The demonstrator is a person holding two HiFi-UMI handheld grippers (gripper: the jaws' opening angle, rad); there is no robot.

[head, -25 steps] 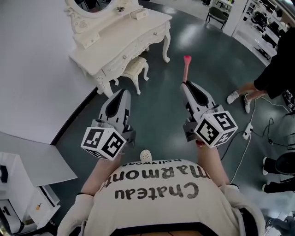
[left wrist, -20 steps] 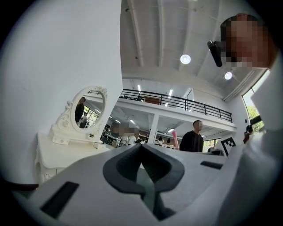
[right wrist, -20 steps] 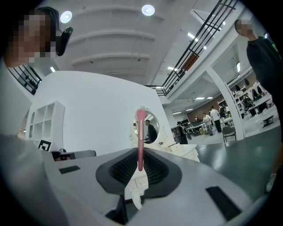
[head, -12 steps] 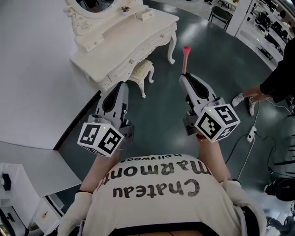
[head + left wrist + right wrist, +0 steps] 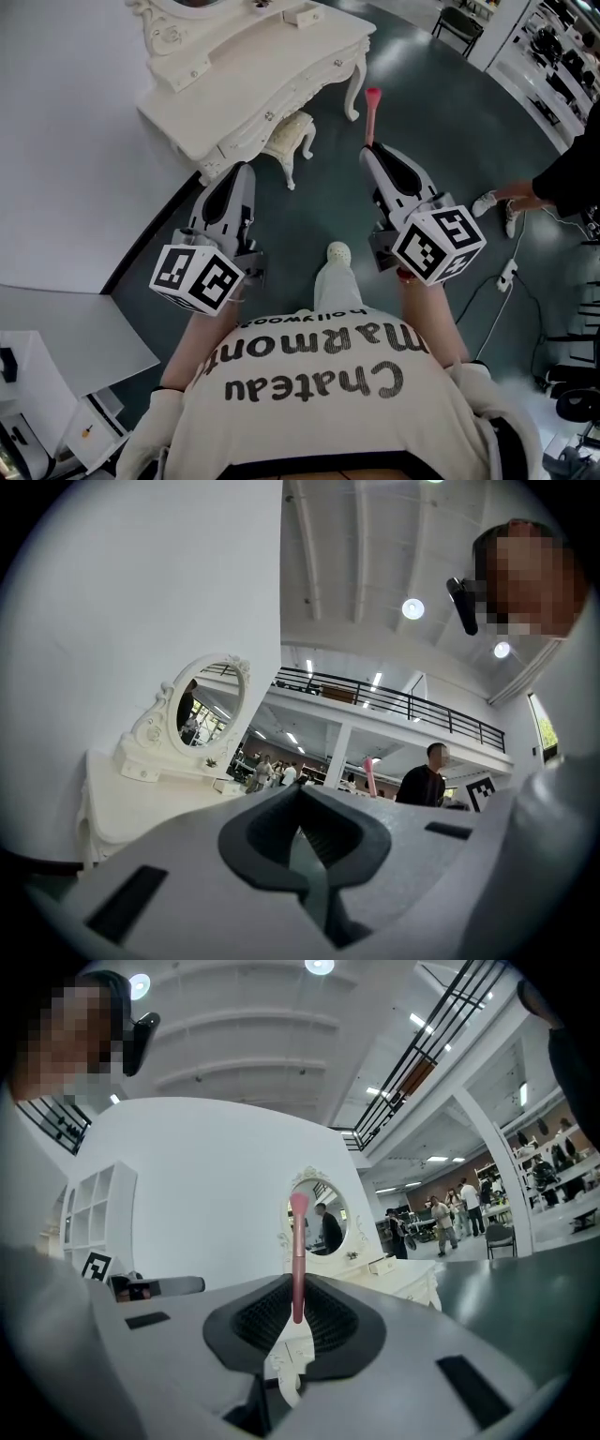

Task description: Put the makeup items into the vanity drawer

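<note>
Right gripper (image 5: 368, 150) clamps pink brush (image 5: 373, 111); left gripper (image 5: 241, 171) seemingly closed, above dark floor (image 5: 441, 112).

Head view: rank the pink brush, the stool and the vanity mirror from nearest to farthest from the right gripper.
1. Pink brush, held in the right gripper's jaws.
2. Stool, ahead and to its left.
3. Vanity mirror, farthest, top left.

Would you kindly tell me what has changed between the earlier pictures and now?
The person has stepped toward the vanity, which now looks larger in the head view, with the stool nearer the claws. A shoe has swung forward between the arms. Unchanged: the right claw stays shut on the brush, and the left claw stays shut and empty.
</note>
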